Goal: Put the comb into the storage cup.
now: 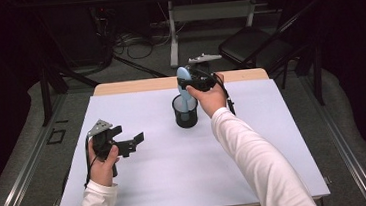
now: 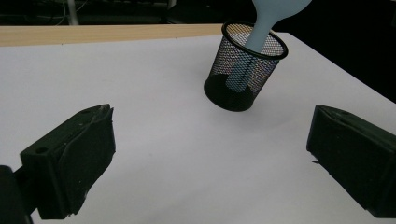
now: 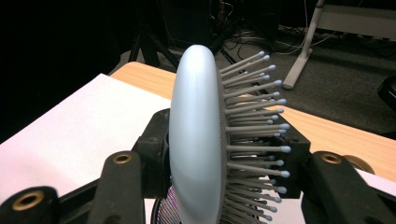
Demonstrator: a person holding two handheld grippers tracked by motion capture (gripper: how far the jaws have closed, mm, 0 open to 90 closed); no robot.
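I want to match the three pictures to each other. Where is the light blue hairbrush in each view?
High view: the hairbrush stands upper centre, handle down in the black mesh cup, head clamped by the right gripper.
Left gripper view: top right, its handle inside the cup; the head is cut by the top edge.
Right gripper view: centre, edge-on between the jaws, bristles to the right.
Shared landmark: the white table sheet.

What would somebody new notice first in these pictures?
A pale blue hairbrush stands handle-down in a black mesh cup near the middle of the white table, its head clamped by the right gripper. Toward the table's left, the left gripper waits open.
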